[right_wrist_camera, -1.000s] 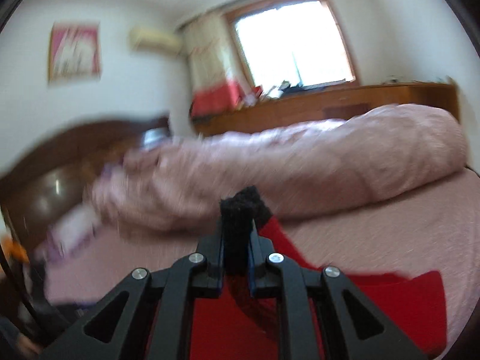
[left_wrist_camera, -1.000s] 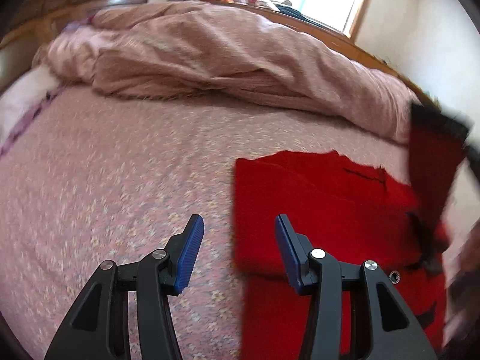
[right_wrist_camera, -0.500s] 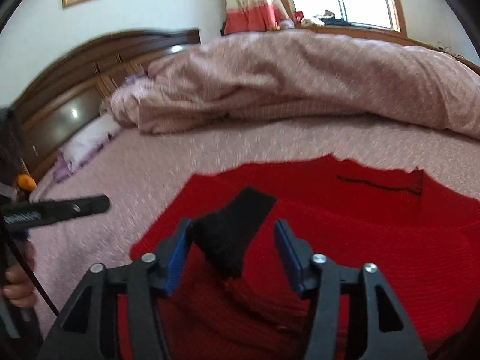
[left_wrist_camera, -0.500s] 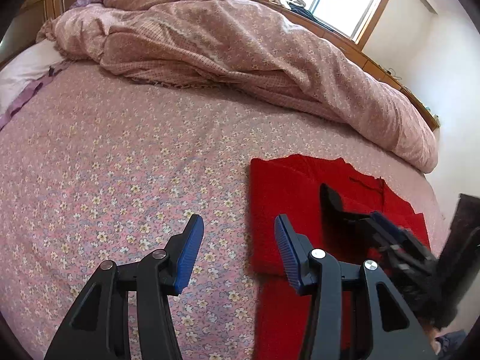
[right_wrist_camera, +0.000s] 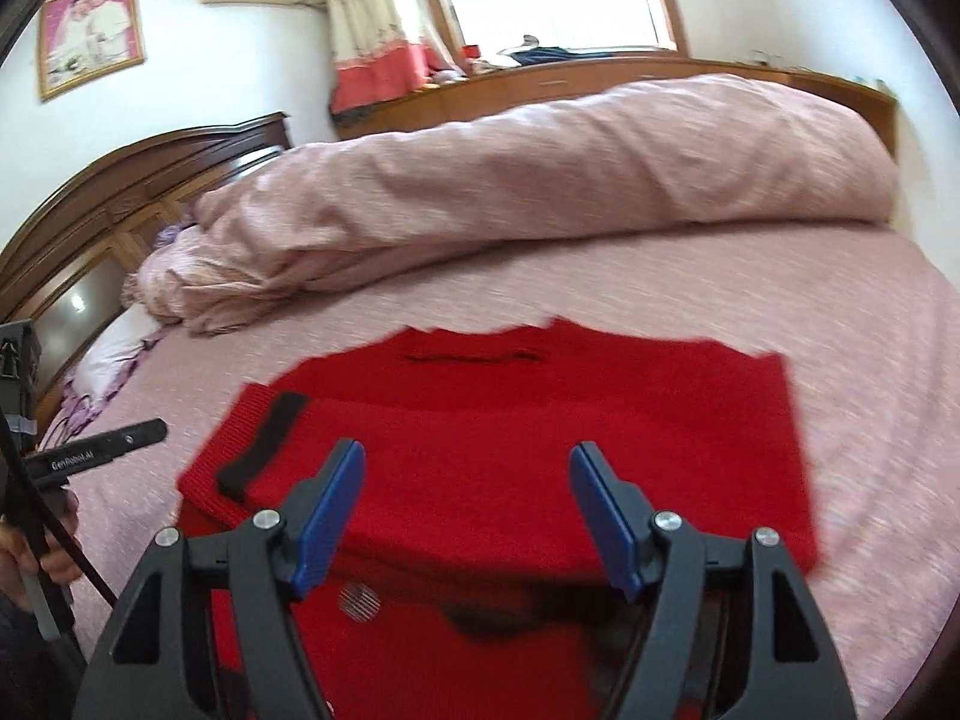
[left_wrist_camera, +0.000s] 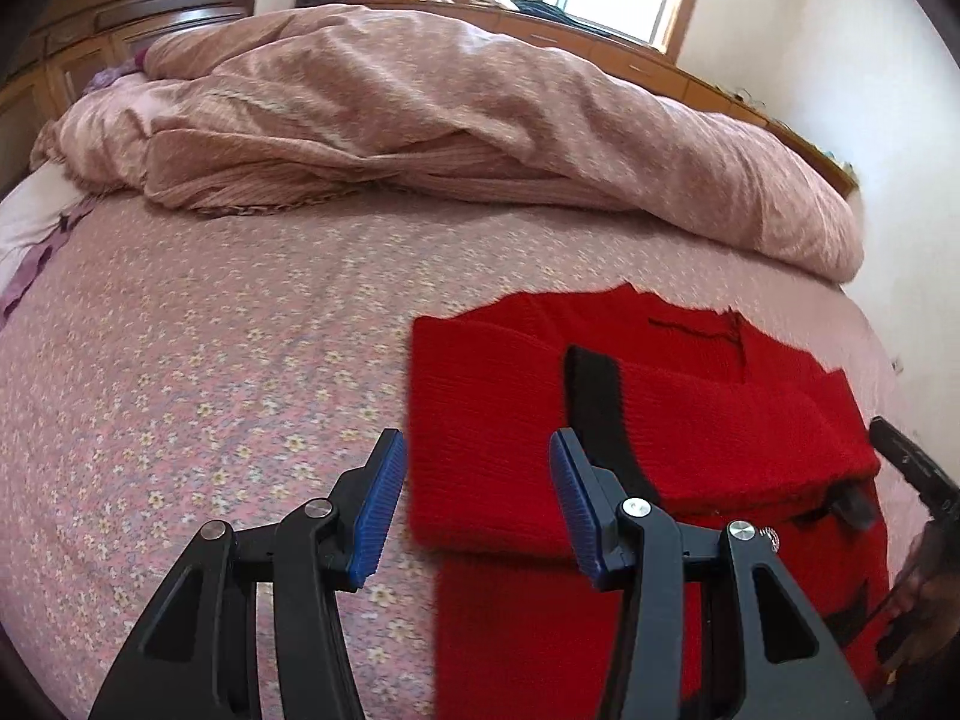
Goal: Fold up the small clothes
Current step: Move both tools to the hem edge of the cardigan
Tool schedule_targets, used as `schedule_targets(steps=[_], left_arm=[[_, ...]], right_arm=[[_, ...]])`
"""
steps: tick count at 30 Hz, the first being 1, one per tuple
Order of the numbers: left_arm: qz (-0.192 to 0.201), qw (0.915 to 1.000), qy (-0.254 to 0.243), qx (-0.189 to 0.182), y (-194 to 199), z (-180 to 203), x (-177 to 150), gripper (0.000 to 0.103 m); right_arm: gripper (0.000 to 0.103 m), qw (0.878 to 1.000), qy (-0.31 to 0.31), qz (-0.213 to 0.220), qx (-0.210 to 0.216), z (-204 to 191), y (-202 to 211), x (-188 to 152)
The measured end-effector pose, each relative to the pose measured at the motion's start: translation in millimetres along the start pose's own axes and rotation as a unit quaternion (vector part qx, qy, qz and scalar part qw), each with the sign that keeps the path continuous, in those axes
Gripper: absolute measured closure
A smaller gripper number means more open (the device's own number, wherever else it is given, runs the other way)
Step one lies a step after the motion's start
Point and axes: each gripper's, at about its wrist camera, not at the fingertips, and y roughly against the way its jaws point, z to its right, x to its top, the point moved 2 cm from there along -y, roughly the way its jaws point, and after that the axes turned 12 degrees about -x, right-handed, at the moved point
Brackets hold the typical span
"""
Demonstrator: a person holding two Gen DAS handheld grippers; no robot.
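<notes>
The red sweater [right_wrist_camera: 510, 432] was laid folded on the bed [left_wrist_camera: 210, 312]. The right gripper [right_wrist_camera: 467, 510] was opening, empty; the left gripper [left_wrist_camera: 474, 504] was held released.

The sweater [right_wrist_camera: 498, 420] lies on the bed [left_wrist_camera: 210, 330] near its front edge, a sleeve folded across it with the cuff [right_wrist_camera: 264, 438] toward the left. The duvet [left_wrist_camera: 450, 120] is heaped along the far edge, the pillow [right_wrist_camera: 114, 348] at the headboard [right_wrist_camera: 120, 180] end.
</notes>
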Motion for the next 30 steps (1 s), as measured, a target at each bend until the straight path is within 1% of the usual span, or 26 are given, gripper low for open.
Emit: schedule_targets(steps=[3,5,6,9,11,13,15,16,17,19,21,22,23,25,28,30], left_arm=[[-0.010,0.9998,-0.015,-0.002,-2.6,5.4,-7.7,0.060],[-0.020,0.9995,-0.025,0.006,-3.4,6.5,-16.7,0.060],[-0.025,0.9992,-0.028,0.011,-2.6,5.9,-22.6,0.060],[-0.033,0.9992,-0.021,0.012,5.9,3.4,-39.1,0.060],[-0.036,0.9992,-0.014,0.004,14.3,2.3,-50.4,0.060],[-0.041,0.9991,-0.010,0.005,22.6,0.8,-62.8,0.060],[-0.047,0.9989,-0.003,0.000,29.7,-1.2,-76.0,0.060],[-0.052,0.9986,0.004,-0.009,33.0,-2.0,-83.6,0.060],[-0.060,0.9978,0.010,-0.026,36.0,-3.0,-92.6,0.060],[-0.088,0.9945,0.020,-0.052,38.4,-4.9,-112.3,0.058],[-0.105,0.9928,0.030,-0.048,40.7,-7.4,-129.7,0.058],[-0.111,0.9922,0.035,-0.045,42.7,-8.1,-137.7,0.058],[-0.110,0.9920,0.039,-0.047,47.4,-8.1,-145.8,0.058],[-0.112,0.9911,0.043,-0.058,55.6,-5.4,-154.3,0.051],[-0.120,0.9880,0.065,-0.073,64.9,-4.5,-168.6,0.044],[-0.116,0.9867,0.082,-0.080,71.7,-3.6,-176.5,0.042]], right_arm=[[0.029,1.000,-0.019,-0.005,-0.015,36.8,16.1,-9.6],[0.029,0.999,-0.040,-0.007,-0.021,66.2,29.2,-19.3],[0.029,0.999,-0.048,-0.008,-0.024,74.8,32.9,-23.3],[0.029,0.996,-0.079,-0.023,-0.032,113.2,48.5,-47.1],[0.029,0.995,-0.088,-0.030,-0.028,130.4,57.4,-59.2],[0.029,0.994,-0.099,-0.035,-0.028,144.1,66.2,-68.1],[0.029,0.993,-0.112,-0.036,-0.015,153.8,74.8,-75.2],[0.029,0.993,-0.116,-0.037,-0.003,158.0,78.8,-79.7],[0.029,0.992,-0.118,-0.039,0.004,160.4,81.9,-84.2],[0.029,0.991,-0.121,-0.047,0.020,163.2,88.3,-96.7],[0.029,0.987,-0.136,-0.067,0.047,165.9,92.4,-115.1],[0.029,0.981,-0.157,-0.087,0.076,168.7,93.7,-128.4],[0.029,0.976,-0.171,-0.100,0.091,169.1,94.8,-136.7],[0.029,0.965,-0.198,-0.124,0.115,169.6,99.9,-155.2],[0.029,0.956,-0.222,-0.141,0.133,165.8,107.0,-173.4],[0.030,0.950,-0.232,-0.151,0.141,161.1,107.9,-182.2]])
